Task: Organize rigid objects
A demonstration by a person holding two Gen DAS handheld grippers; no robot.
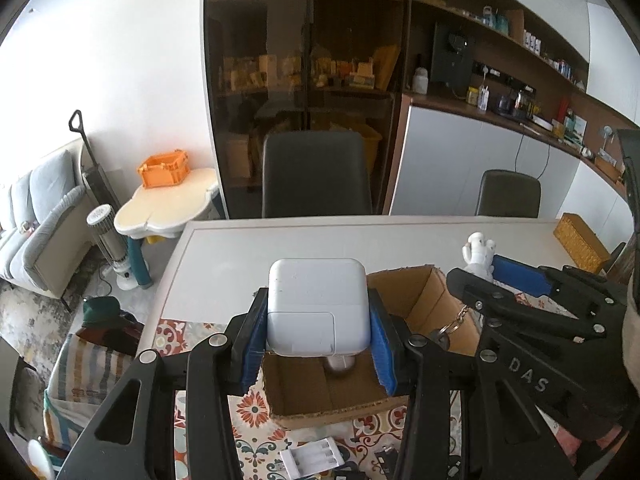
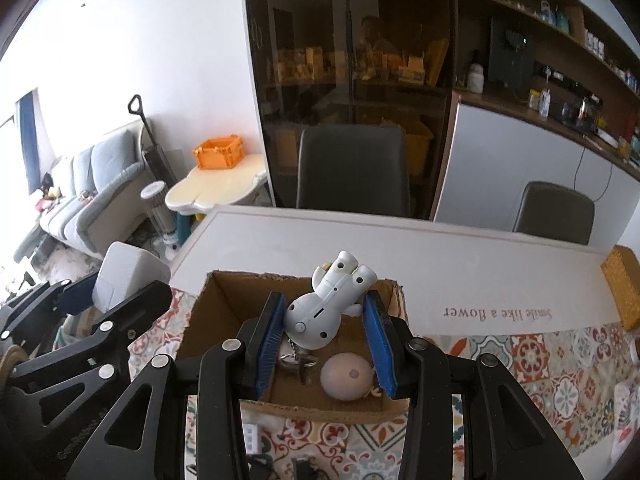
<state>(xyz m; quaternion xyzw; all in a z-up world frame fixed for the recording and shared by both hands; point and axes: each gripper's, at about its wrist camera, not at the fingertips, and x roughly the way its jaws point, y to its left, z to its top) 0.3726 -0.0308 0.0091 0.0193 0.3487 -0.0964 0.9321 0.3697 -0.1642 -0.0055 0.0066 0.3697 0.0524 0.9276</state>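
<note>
A white power adapter [image 1: 318, 306], a smooth square block with rounded corners, was held between the blue pads of the left gripper [image 1: 319, 334], closed on its two flat sides, above the near part of an open cardboard box [image 1: 304, 394]. It was judged stiff, fairly dense and somewhat slippery, so the flat opposing faces seemed the right place to hold it.

A white toy figure [image 2: 326, 306] of hard plastic was clamped in the right gripper [image 2: 325, 338] across its rounded body, legs pointing up and away, over the same box [image 2: 224, 308]. It was judged light but awkward, its curved shell liable to twist in the pads.

A pale round object [image 2: 347, 376] and a key ring [image 2: 298, 360] lay inside the box, which stood on a patterned mat [image 2: 560, 364] on the white table [image 2: 400, 248].
</note>
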